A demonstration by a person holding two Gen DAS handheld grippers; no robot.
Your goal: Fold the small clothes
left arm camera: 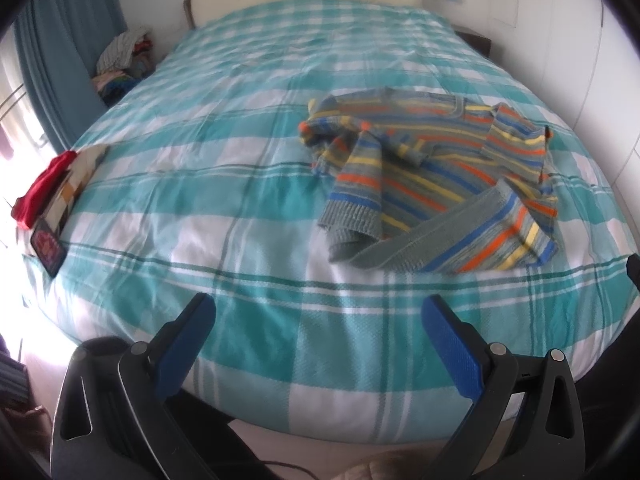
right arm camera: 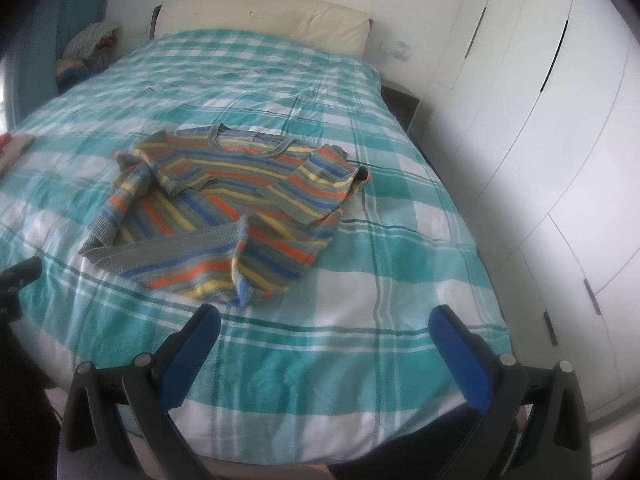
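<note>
A small knitted sweater [left arm camera: 436, 184] with grey, blue, orange and yellow stripes lies crumpled on the teal and white checked bedspread [left arm camera: 240, 184]. Its hem is turned up and both sleeves are folded across the body. In the right wrist view the sweater [right arm camera: 236, 204] sits left of centre, neck towards the headboard. My left gripper [left arm camera: 320, 316] hovers open over the foot of the bed, short of the sweater. My right gripper [right arm camera: 326, 324] is open too, just below the sweater's hem, holding nothing.
A red garment [left arm camera: 44, 184] and folded patterned items [left arm camera: 76, 176] lie at the bed's left edge. A pile of clothes [left arm camera: 124, 60] stands by the blue curtain [left arm camera: 60, 52]. White wardrobe doors [right arm camera: 552, 140] line the right side. A cream headboard [right arm camera: 260, 20] is at the far end.
</note>
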